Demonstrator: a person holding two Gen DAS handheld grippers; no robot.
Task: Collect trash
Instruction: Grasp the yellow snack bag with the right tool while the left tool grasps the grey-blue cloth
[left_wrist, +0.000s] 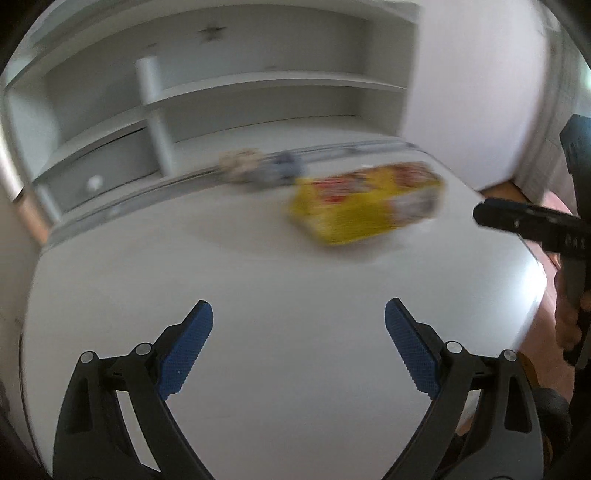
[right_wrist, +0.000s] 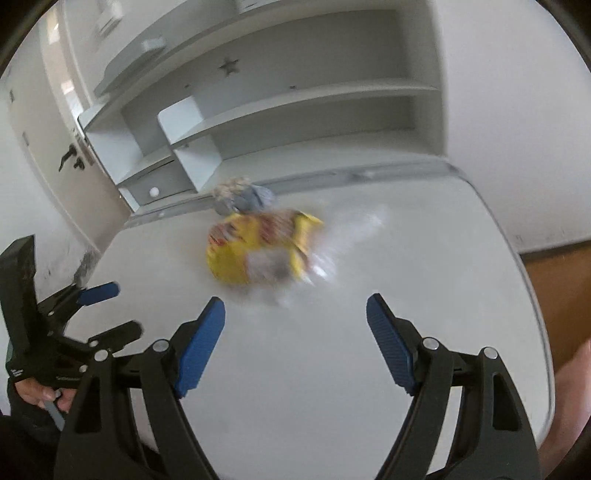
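While both tools hang above white tabletop (left_wrist: 258, 295), nothing collected yet. Your left tool (left_wrist: 298, 314) spread wide, holding nothing; your right tool (right_wrist: 295, 308) same, wide and unloaded. Yellow snack wrapper (right_wrist: 255, 251) lies mid-tabletop, just ahead of right tool, apart from its pads. Crumpled grey-beige wad (right_wrist: 242, 194) sits just behind wrapper, near shelf unit (right_wrist: 295, 103); blur hides whether they touch. No bin in view. Both pieces left for you to pick.
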